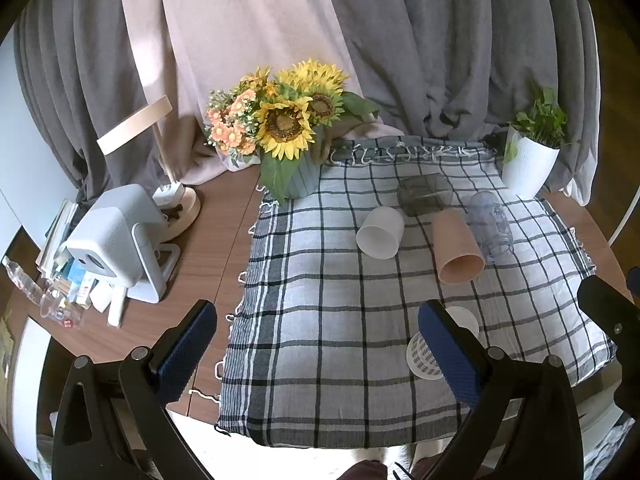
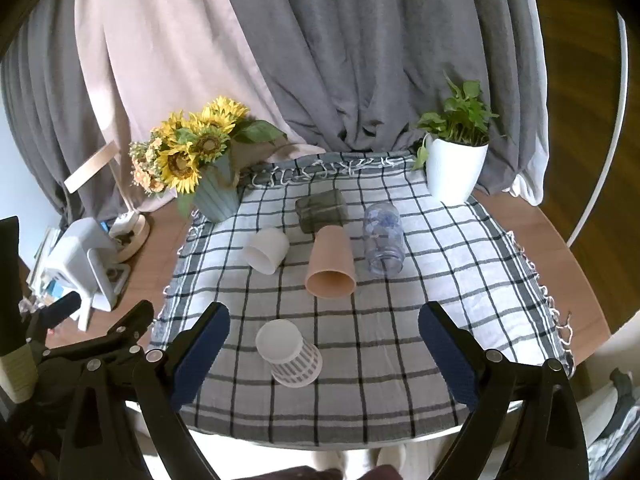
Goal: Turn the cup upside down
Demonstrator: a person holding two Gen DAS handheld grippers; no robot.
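Several cups lie on their sides on a checked cloth point(image 2: 400, 340): a white cup point(image 2: 267, 250), a tan cup point(image 2: 330, 264), a clear bluish cup point(image 2: 383, 240) and a dark square cup point(image 2: 321, 210). A clear cup with a white base point(image 2: 289, 353) stands upside down near the front edge, between my right gripper's fingers but below them. My right gripper point(image 2: 324, 356) is open and empty. My left gripper point(image 1: 318, 354) is open and empty above the cloth's left front; its right finger point(image 1: 448, 354) hides part of the upside-down cup point(image 1: 424, 354).
A sunflower bouquet in a blue vase point(image 2: 192, 160) stands at the cloth's back left, a white potted plant point(image 2: 456, 168) at the back right. A white device point(image 1: 116, 236), a lamp base point(image 1: 184, 212) and clutter sit left on the wooden table point(image 1: 216, 232). Curtains hang behind.
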